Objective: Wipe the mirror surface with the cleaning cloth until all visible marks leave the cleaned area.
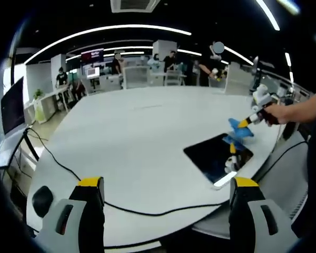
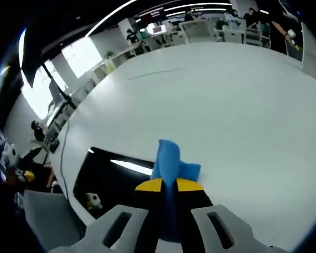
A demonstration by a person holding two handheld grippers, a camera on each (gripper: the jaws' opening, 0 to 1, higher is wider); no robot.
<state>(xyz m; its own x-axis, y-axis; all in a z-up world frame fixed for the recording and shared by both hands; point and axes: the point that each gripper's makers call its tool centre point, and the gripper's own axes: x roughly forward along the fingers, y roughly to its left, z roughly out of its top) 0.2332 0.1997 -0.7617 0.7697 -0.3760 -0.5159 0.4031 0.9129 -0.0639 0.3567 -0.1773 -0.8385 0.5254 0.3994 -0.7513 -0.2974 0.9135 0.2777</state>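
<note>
In the left gripper view the left gripper (image 1: 167, 194) hangs over the near edge of a broad white round-edged table (image 1: 142, 137), its two grey jaws with yellow tips standing wide apart and holding nothing. A thin black cable (image 1: 58, 162) snakes across the table's near side, passing between the jaws. Farther along, toward the right, lies the flat dark rectangular mirror (image 1: 217, 156), flush on the tabletop near its edge, a bright strip of ceiling light reflected along its near border. The right gripper (image 1: 246, 123) comes in from the right, held by a person's hand (image 1: 276, 112), and it carries the crumpled blue cleaning cloth (image 1: 238, 130) at the mirror's far corner; whether the cloth actually touches the glass there cannot be told.

The right gripper view looks down the right gripper's (image 2: 169, 184) own jaws: the yellow tips are pressed close together, clamped on the blue cleaning cloth (image 2: 171, 163), which sticks up past them in a fold. The dark mirror (image 2: 113, 179) lies just to the left of the cloth, again showing a slanted bar of reflected light (any marks on its surface are too faint to make out).

Beyond the table is an open office with desks, chairs and several people. A dark screen (image 1: 92, 55) on the far wall carries reddish lettering, too small to read; no other writing or brand is legible.
</note>
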